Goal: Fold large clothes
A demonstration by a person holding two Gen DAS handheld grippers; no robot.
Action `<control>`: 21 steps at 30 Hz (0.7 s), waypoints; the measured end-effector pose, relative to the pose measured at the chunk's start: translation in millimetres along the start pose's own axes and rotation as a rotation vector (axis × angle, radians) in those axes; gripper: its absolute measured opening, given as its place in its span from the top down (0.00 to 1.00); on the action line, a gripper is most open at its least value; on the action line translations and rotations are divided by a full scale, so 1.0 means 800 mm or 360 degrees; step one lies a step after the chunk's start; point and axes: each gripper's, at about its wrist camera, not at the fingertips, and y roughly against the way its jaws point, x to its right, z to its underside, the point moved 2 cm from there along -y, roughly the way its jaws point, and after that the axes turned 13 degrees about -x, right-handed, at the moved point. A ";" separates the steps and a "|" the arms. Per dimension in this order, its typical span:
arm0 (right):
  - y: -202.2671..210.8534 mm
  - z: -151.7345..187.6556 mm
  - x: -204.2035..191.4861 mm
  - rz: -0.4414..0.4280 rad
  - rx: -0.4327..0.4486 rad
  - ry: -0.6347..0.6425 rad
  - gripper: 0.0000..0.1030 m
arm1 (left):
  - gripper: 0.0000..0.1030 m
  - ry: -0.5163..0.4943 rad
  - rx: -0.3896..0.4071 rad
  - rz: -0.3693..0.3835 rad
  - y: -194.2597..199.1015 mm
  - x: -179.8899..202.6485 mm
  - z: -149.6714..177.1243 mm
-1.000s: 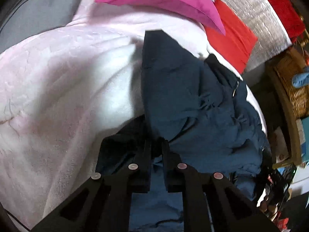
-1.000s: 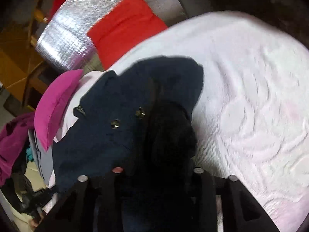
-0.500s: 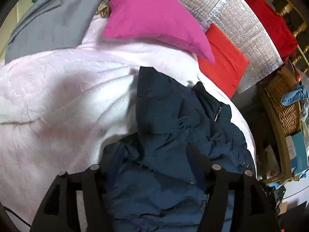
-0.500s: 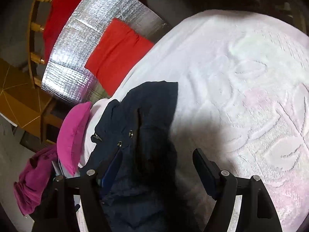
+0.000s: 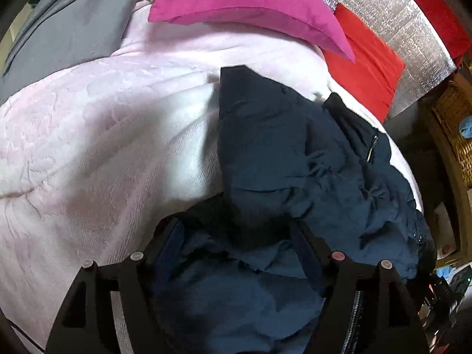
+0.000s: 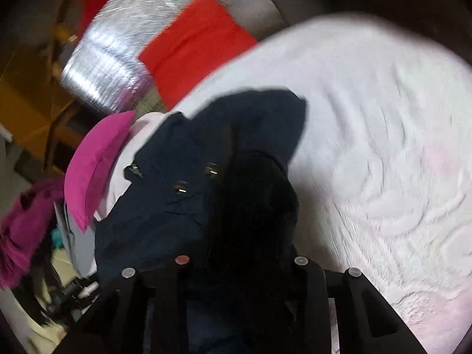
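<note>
A dark blue jacket (image 5: 295, 153) lies crumpled on the pale pink bed cover (image 5: 103, 147), zip and snaps showing. My left gripper (image 5: 234, 224) hangs over its near edge, open, with loose jacket fabric between the wide jaws and neither pad pressing on it. In the right wrist view the same jacket (image 6: 165, 206) bulges up in a dark mound. My right gripper (image 6: 242, 236) is closing on that mound. Its fingertips are buried in the fabric and the picture is blurred.
A magenta pillow (image 5: 244, 0) and a red pillow (image 5: 365, 65) lie at the head of the bed against a silver foil sheet (image 5: 383, 3). A grey garment (image 5: 73, 23) lies far left, a wicker basket (image 5: 454, 124) stands at the right. The bed cover (image 6: 383, 147) spreads bare to the right.
The left gripper let go of the jacket and spread wide. The right gripper opened wide half a second ago and has narrowed again onto the bunched fabric.
</note>
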 end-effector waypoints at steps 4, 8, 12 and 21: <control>-0.021 0.006 0.016 0.0082 -0.0118 -0.0050 0.62 | 0.28 0.0028 -0.0027 -0.0015 -0.002 -0.006 0.004; -0.007 0.014 0.022 0.0006 -0.0160 -0.0103 0.46 | 0.28 -0.0001 -0.0034 -0.0035 0.018 -0.014 0.016; 0.030 0.036 0.015 0.0002 -0.0091 -0.0011 0.30 | 0.28 -0.0058 0.0041 -0.0125 0.053 -0.020 0.044; 0.086 0.097 0.024 -0.0019 -0.0077 0.0047 0.30 | 0.28 -0.0302 0.0270 -0.0391 0.119 -0.028 0.156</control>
